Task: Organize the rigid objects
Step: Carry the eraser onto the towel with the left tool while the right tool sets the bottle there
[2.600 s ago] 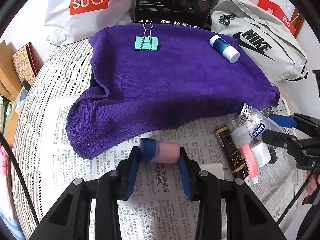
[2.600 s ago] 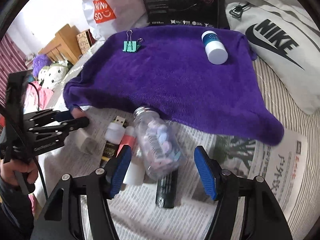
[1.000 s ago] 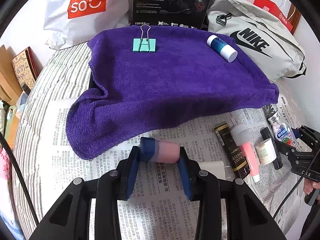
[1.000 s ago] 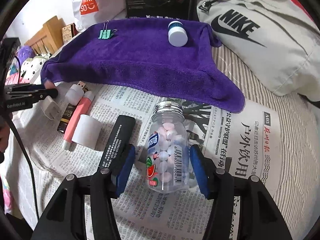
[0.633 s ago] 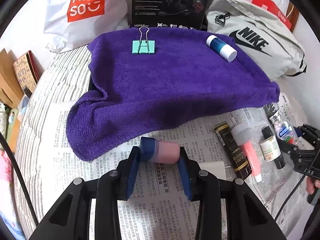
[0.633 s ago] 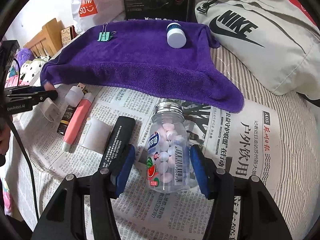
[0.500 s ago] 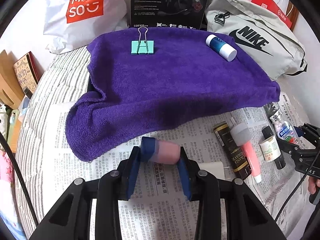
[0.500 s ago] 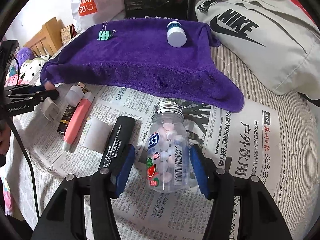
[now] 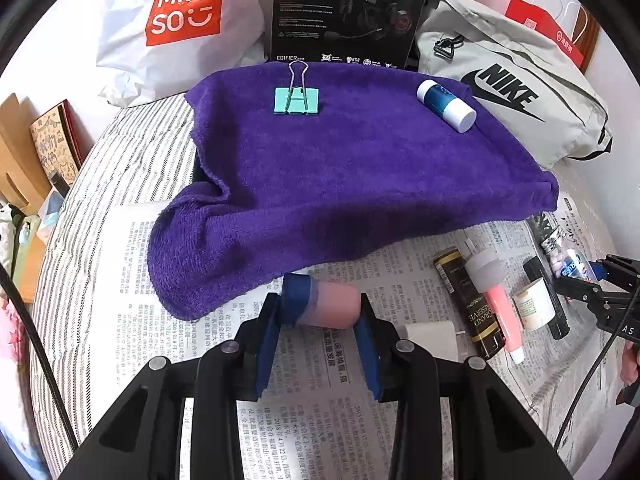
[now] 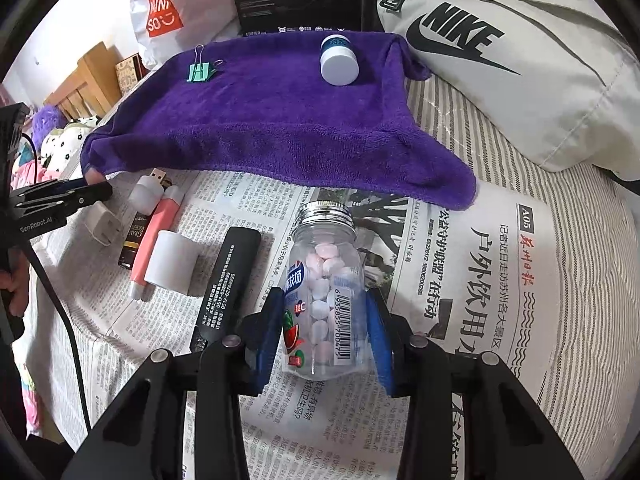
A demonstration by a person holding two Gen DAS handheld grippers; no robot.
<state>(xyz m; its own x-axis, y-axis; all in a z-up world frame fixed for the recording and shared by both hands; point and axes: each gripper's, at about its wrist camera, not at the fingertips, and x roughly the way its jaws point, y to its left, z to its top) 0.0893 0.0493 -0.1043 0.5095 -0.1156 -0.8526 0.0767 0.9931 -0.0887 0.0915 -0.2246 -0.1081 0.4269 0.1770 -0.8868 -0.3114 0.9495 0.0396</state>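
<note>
My left gripper (image 9: 318,312) is shut on a pink cylinder with a blue band (image 9: 320,305), held above the newspaper just in front of the purple towel (image 9: 340,176). My right gripper (image 10: 324,312) is shut on a clear candy bottle with a silver lid (image 10: 324,280), which points toward the towel (image 10: 272,120). A teal binder clip (image 9: 297,100) and a blue-and-white bottle (image 9: 446,105) lie on the towel's far part. On the newspaper lie a dark tube (image 10: 226,284), a white cylinder (image 10: 172,262), a pink tube (image 10: 154,236), a brown tube (image 9: 466,304) and a white plug (image 10: 103,226).
A Miniso bag (image 9: 176,24), a black headset box (image 9: 348,12) and a grey Nike bag (image 9: 508,92) stand behind the towel. Newspaper (image 10: 500,288) covers the striped bedding. Wooden furniture and soft toys (image 10: 68,128) are at the left.
The right gripper closed on the candy bottle and carried it to the right, out of the cluster of objects. Over the last second it is nearly still. The left gripper keeps holding the pink cylinder.
</note>
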